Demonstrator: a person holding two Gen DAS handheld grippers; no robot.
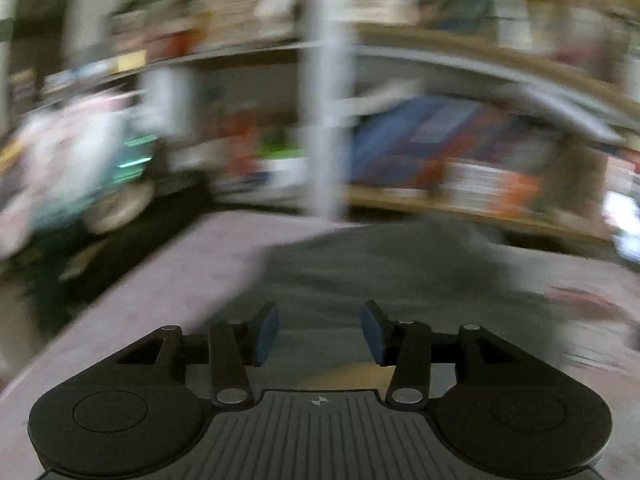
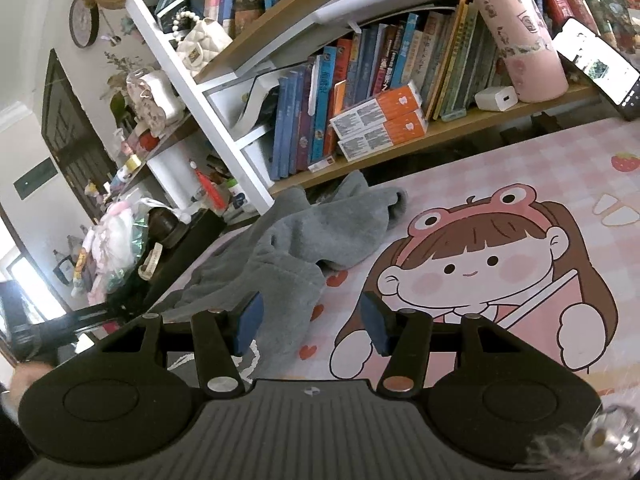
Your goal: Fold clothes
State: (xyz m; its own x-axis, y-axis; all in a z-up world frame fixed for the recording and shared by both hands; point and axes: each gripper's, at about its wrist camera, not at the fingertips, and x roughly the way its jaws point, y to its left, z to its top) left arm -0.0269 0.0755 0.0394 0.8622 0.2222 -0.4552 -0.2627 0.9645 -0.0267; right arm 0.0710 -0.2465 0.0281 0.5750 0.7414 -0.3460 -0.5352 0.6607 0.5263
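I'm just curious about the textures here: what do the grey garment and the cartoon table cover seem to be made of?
The grey garment looks like soft fleece or brushed knit: matte, fuzzy nap, thick rounded folds. The cartoon table cover looks like smooth printed vinyl or coated cloth: flat, crisp print, a faint sheen. Neither is certain from sight alone.

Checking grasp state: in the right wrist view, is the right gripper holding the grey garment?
No: the right gripper is open with nothing between its pads, the grey garment lying beyond it.

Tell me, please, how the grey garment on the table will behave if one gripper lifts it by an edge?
The grey garment lies crumpled in soft folds, so it will probably hang limp and sag. Its fleecy surface suggests the pads will grip without slipping.
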